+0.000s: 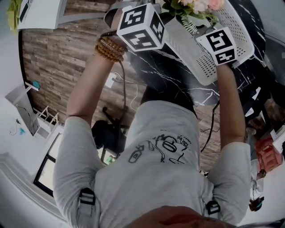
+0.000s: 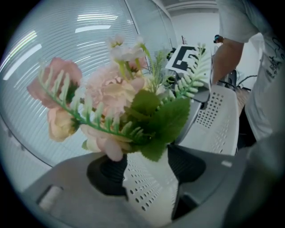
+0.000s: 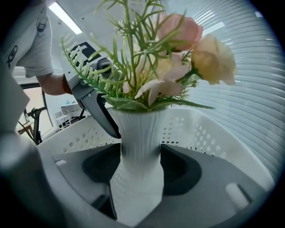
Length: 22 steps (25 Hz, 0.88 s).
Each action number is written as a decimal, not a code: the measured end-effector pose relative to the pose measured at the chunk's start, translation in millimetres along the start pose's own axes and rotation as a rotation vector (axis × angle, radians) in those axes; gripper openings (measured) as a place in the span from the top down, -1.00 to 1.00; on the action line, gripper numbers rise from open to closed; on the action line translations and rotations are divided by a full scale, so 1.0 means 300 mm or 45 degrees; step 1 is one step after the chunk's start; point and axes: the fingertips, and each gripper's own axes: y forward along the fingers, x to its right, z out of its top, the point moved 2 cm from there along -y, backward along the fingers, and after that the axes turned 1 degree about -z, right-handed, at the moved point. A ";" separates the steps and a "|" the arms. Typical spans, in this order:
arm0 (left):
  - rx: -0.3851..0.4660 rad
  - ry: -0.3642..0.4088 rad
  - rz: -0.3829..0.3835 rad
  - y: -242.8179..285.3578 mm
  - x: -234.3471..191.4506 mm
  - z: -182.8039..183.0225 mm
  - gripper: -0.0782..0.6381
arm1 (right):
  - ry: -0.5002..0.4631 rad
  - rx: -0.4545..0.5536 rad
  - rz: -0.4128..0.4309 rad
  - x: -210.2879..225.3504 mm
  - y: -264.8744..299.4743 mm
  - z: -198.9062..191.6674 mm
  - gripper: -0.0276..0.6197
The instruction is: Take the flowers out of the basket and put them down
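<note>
A bunch of pink and cream artificial flowers (image 2: pixel 111 93) with green fern leaves stands in a white ribbed, perforated vase (image 3: pixel 138 133). The vase sits inside a white perforated plastic basket (image 1: pixel 196 58) on a black marble table (image 1: pixel 173 80). My left gripper (image 2: pixel 147 171) has the vase's neck (image 2: pixel 149 187) between its dark pads, touching on both sides. From the opposite side, my right gripper (image 3: pixel 140 164) holds the same neck, pads pressed against it. In the head view, the flowers (image 1: pixel 196 6) show at the top edge beyond both marker cubes.
The basket wall (image 3: pixel 200 129) rises close behind the vase. The person's arms and grey shirt fill the middle of the head view. Wood-look floor (image 1: pixel 58 58), cables and a black stand lie left of the table. A curved ribbed glass wall (image 2: pixel 67 44) stands behind.
</note>
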 end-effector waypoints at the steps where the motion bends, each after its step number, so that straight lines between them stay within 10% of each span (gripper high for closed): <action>1: -0.002 0.002 0.001 0.001 0.000 0.000 -0.02 | 0.000 0.003 -0.003 0.002 0.001 0.000 0.03; 22: 0.078 -0.019 0.003 -0.095 -0.017 0.095 0.04 | -0.039 0.020 -0.041 0.002 -0.076 0.112 0.06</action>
